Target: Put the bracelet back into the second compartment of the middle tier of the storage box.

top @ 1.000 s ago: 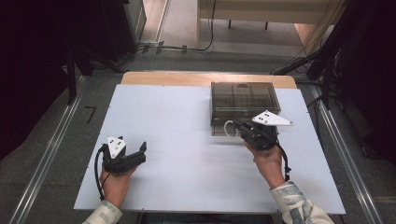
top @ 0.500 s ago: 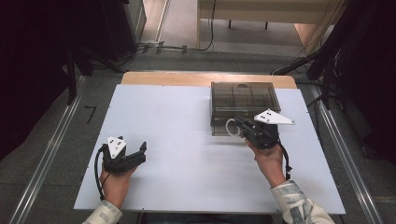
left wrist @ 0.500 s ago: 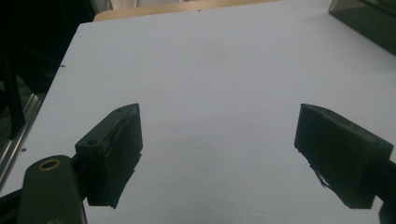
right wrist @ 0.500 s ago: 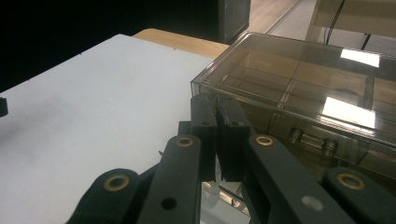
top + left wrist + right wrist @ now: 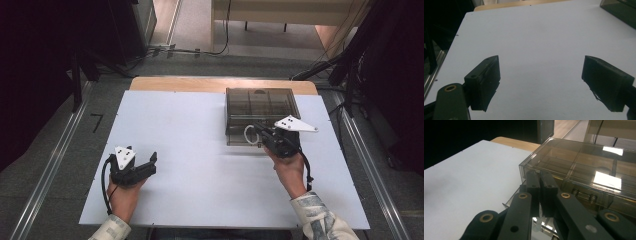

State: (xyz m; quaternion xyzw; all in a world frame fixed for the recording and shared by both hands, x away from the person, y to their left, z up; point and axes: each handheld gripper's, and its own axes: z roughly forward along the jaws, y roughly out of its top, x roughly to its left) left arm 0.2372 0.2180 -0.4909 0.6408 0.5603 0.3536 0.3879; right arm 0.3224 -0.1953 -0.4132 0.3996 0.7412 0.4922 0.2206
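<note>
White bench (image 5: 200, 150) top with a wooden strip along its far edge. A smoke-tinted clear plastic compartment box (image 5: 260, 107) sits on the far right part of the bench, lid down, dividers visible through the lid. A white loop handle (image 5: 248, 134) hangs at the box's near front wall.

Right tool (image 5: 261, 131), held in the person's right hand (image 5: 287, 167), sits at the near front edge of the box, tips right by the white loop handle. In the right gripper view the jaws are pressed together, pads flat against each other. A thin whitish bit (image 5: 537, 223) shows low between the linkage arms; cannot tell if it is pinched between the pads. The tips sit against or just short of the box's front corner (image 5: 524, 167); contact not clear. A metal latch (image 5: 584, 195) on the box front lies just right of the jaws in that view. The grey three-cornered plate (image 5: 295, 124) on the tool overlaps the box's near right corner in the high view.

Left tool (image 5: 150, 162), in the left hand (image 5: 122, 197), rests low at the near left of the bench, well apart from the box, pointing toward the bench middle. Left gripper view: jaws spread wide, bare white bench between the pads (image 5: 487, 75), nothing held. A corner of the box (image 5: 621, 12) shows far off at the top right of that view.
</note>
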